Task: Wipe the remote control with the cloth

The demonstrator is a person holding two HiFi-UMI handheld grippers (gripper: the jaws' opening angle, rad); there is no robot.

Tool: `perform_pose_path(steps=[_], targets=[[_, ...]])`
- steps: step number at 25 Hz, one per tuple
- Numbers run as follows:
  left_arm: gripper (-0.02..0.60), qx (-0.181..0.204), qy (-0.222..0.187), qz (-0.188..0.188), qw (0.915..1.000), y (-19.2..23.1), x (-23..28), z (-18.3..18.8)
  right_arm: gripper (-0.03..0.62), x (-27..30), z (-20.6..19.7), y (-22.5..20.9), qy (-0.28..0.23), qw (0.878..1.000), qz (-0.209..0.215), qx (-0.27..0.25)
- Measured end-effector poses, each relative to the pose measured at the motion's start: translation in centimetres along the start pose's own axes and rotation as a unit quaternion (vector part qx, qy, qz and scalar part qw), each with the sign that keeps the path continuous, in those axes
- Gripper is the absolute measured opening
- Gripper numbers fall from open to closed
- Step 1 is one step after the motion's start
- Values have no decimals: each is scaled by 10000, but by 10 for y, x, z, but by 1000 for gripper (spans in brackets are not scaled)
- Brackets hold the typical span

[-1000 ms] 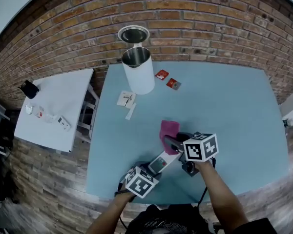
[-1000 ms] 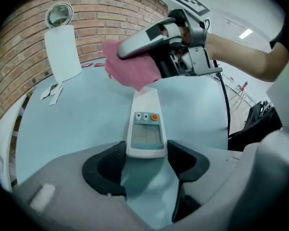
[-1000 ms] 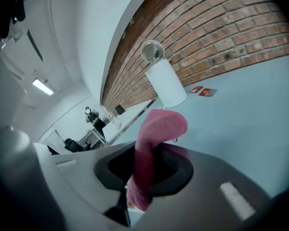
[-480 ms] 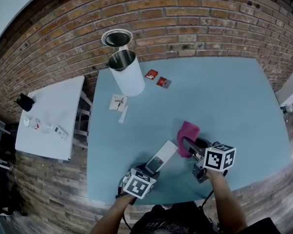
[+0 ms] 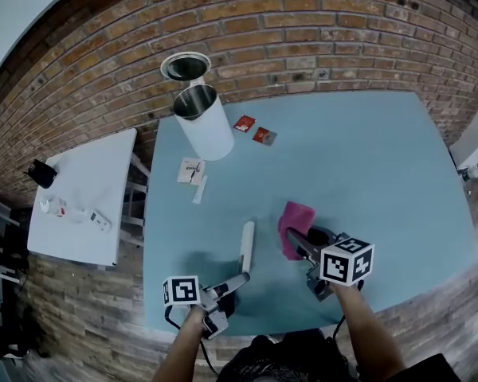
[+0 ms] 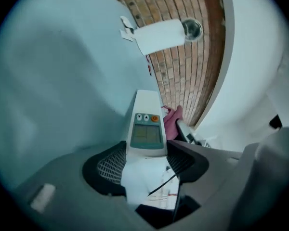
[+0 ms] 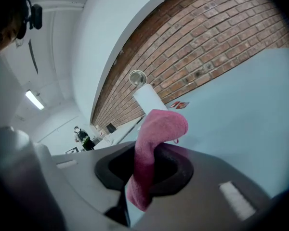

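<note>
While you look down in the head view, the blue counter (image 5: pixel 366 157) meets a brick wall (image 5: pixel 303 38), with a white side table (image 5: pixel 88 197) to its left. Your left claw (image 5: pixel 233 280) holds the remote control (image 5: pixel 245 249) on edge above the counter. In the left gripper view, wide-set jaws clamp the remote control's sides. In the right gripper view, your right claw (image 7: pixel 144 170) pinches the drooping pink cloth (image 7: pixel 156 143).
</note>
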State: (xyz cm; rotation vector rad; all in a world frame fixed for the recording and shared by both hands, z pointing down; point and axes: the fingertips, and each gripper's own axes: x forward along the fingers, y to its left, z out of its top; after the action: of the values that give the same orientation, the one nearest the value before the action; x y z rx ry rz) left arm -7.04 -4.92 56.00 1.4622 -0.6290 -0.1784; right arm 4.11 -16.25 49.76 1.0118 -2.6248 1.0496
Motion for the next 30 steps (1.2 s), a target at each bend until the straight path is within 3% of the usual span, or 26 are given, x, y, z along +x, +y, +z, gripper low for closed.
perform_pose_path(steps=[3,10,16,30], targets=[[268,-965,-472,-894,9902,-10,-10,6,77,22,-4,19,163,9986,157,-486],[268,-1851,-917,-1609,9651,-6,-30,15,77,84,-11,43,290,9862,237,-1610],[268,-2049,-1043,-1755,9573,-4,-33,21,76,112,-23,38,432,9814,229,-1859],[268,-2073,-1153,-1905,9526,-7,-25,26,76,103,-36,57,438,9799,499,-1880]])
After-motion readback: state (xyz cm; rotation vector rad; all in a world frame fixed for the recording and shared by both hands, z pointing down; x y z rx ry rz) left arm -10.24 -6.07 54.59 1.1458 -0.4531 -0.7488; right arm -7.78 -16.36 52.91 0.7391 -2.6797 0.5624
